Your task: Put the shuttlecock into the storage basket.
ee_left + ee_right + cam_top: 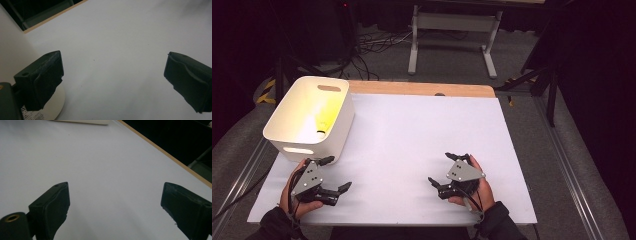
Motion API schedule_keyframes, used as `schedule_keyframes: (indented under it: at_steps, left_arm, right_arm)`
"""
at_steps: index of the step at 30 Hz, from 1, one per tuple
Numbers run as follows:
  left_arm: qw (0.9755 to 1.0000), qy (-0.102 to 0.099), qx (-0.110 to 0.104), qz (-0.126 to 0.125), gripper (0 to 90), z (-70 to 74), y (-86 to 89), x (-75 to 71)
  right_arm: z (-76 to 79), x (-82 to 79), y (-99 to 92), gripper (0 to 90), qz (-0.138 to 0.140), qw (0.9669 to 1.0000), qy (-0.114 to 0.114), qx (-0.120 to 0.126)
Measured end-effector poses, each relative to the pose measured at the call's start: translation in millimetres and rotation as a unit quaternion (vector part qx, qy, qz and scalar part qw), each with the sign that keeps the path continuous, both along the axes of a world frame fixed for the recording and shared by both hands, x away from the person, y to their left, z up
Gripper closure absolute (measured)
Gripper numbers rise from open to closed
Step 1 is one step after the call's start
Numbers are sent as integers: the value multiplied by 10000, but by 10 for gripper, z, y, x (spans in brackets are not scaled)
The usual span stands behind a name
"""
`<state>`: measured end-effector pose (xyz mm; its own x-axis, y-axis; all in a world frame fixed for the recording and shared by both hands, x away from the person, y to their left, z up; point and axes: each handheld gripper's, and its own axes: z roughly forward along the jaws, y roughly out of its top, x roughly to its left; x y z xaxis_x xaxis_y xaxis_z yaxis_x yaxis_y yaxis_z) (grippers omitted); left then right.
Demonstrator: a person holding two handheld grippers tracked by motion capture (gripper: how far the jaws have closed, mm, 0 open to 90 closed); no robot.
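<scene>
High view: one smooth white plastic bin [309, 117] with slot handles sits at the desk's [412, 145] far left, just beyond the left claw [336, 173]. Gripper views: left claw [113, 75] and right claw [115, 202] both released, over matte white desk.

Left of the left claw [112, 75], the white bin [10, 50] is cut by the frame edge. A small label [31, 115] below that claw's near pad: print too small to read. Yellow item [326, 116] inside bin, beyond the claw: glare-washed, unidentifiable.
</scene>
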<state>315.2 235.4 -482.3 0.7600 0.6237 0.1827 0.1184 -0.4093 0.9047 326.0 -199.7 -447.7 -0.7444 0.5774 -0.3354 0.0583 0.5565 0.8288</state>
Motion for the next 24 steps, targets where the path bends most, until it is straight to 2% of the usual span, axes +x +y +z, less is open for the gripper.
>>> schedule_keyframes:
  at_steps: [2, 7, 12, 18, 19, 24]
  left_arm:
    - [10000, -16, 40, -21, 32, 0, -5, -1]
    - [10000, 3, -52, -27, 30, 10, 7, -14]
    - [10000, -14, -30, -59, 30, 12, 1, -21]
    - [10000, -7, -18, -43, 30, 16, 8, -15]
    - [10000, 7, -74, -47, 30, 18, 13, -16]
    - [10000, 12, -36, -37, 30, 18, 11, -18]
  right_arm:
    - [0, 7, 4, 93, -4, 10000, 12, 10]
    - [-7, 5, 26, 93, -15, 10000, 10, -33]
    - [2, -9, 38, 93, -15, 10000, -26, -51]
    - [11, -5, 22, 92, -44, 10000, -27, 3]
    - [10, -6, 22, 92, -41, 10000, -27, 2]
    - [10, -5, 25, 92, -60, 10000, -39, -1]
